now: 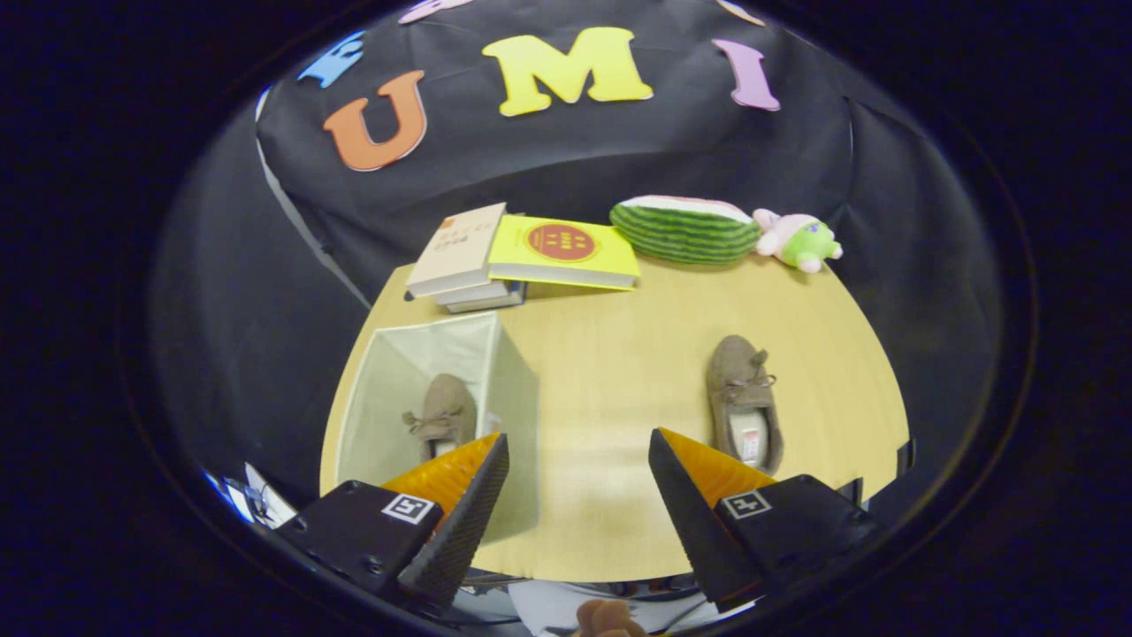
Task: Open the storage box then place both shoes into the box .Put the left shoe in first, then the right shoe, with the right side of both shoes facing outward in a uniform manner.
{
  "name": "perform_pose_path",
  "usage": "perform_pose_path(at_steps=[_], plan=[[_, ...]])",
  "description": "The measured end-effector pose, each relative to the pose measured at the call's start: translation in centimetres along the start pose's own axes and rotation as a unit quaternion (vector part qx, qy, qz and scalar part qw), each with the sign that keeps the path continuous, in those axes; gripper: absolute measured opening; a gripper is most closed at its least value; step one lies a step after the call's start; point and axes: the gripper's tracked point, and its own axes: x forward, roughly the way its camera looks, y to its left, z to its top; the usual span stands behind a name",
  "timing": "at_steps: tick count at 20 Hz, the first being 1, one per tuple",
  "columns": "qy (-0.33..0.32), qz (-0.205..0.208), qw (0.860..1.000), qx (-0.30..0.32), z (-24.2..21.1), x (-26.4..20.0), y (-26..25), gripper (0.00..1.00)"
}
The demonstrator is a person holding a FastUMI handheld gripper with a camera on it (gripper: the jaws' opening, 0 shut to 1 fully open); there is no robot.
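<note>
Black cloth walls the booth behind a pale wooden surface (619, 372). At its far edge lie stacked books (495, 257), a watermelon-slice plush (685, 230) and a small pink-and-green plush toy (796, 241). The open storage box (513, 380) stands left — one brown shoe (442, 411) lies inside, its heel end hidden behind the left finger. The second brown shoe (741, 398) lies on the surface to the right, its heel just beyond the right finger. The tool (579, 442) is spread wide, holding nothing.
</note>
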Motion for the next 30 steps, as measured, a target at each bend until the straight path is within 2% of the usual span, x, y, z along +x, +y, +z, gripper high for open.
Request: perform_pose_path(at_steps=[3,11,15,16,18,19,21,22,23,25,27,30], plan=[[0.0,-0.055,0.998,0.003,0.5,1.5,-6.3,1.0],[0.082,-0.142,0.986,-0.023,-2.7,8.4,-17.9,1.0],[0.128,-0.164,0.978,-0.032,-5.1,11.3,-20.6,1.0],[0.134,-0.17,0.976,-0.026,-5.3,11.8,-20.9,0.97],[0.141,-0.169,0.976,-0.008,-5.5,13.1,-21.2,0.86],[0.15,-0.157,0.976,0.004,-6.4,13.7,-20.8,0.59],[0.143,-0.147,0.978,0.023,-6.5,14.3,-20.4,0.3],[0.145,-0.155,0.977,0.025,-6.4,14.0,-20.6,0.27],[0.14,-0.152,0.978,0.034,-6.4,13.6,-20.5,0.1],[0.132,-0.137,0.98,0.066,-6.2,13.4,-20.1,0.06],[0.142,-0.103,0.978,0.115,-6.5,12.7,-19.1,0.07],[0.167,-0.037,0.965,0.201,-7.0,10.6,-16.4,0.06]])
